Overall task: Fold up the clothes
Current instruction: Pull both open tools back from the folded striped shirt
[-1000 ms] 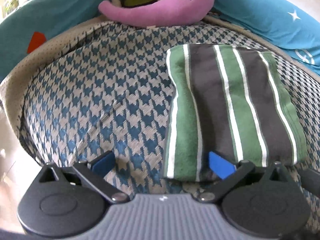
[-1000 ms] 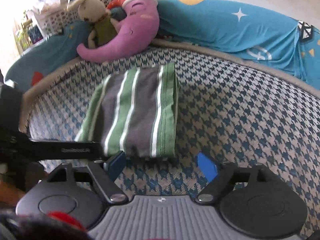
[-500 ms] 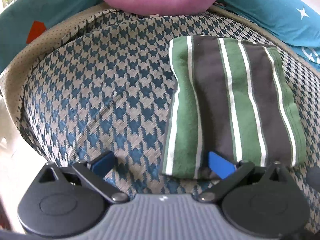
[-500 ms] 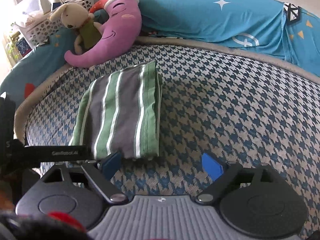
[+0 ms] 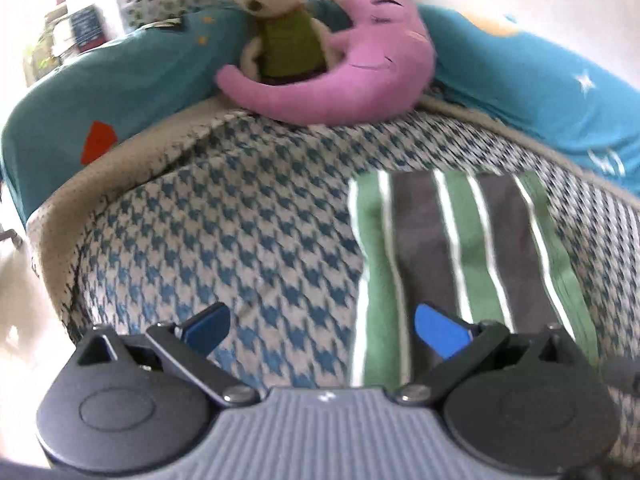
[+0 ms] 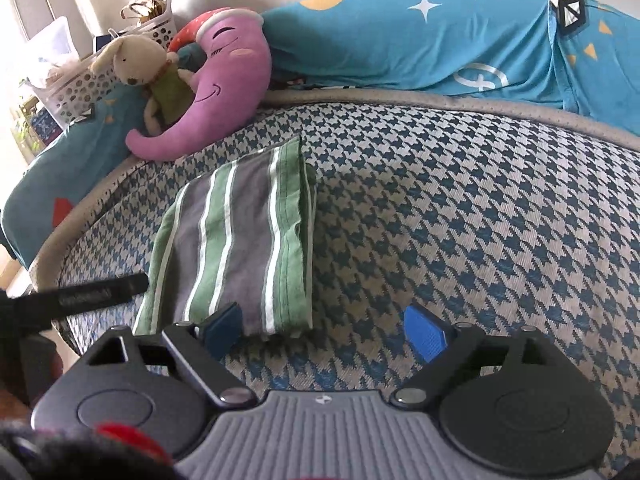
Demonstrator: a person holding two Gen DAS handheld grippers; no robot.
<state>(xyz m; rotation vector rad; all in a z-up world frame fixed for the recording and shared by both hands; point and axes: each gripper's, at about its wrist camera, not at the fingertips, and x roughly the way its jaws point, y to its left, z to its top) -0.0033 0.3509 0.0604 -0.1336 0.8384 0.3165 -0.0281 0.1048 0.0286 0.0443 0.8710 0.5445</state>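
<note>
Now | both tongs, left gripper (image 5: 322, 326) and right gripper (image 6: 322, 330), gape empty | folded garment's (image 6: 240, 248) layered edge: right view only

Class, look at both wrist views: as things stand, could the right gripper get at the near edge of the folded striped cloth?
Probably yes. The right gripper is open just short of the striped cloth, and nothing lies between them on the houndstooth cover.

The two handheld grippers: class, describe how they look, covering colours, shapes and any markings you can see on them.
Both look alike. The left gripper and right gripper each have two blue fingertip pads on black angled link arms with silver pivot screws. Behind sit two round black housings and a grey ribbed centre plate bearing a small white mark. Something red and blurred shows at the right gripper's lower left corner.
</note>
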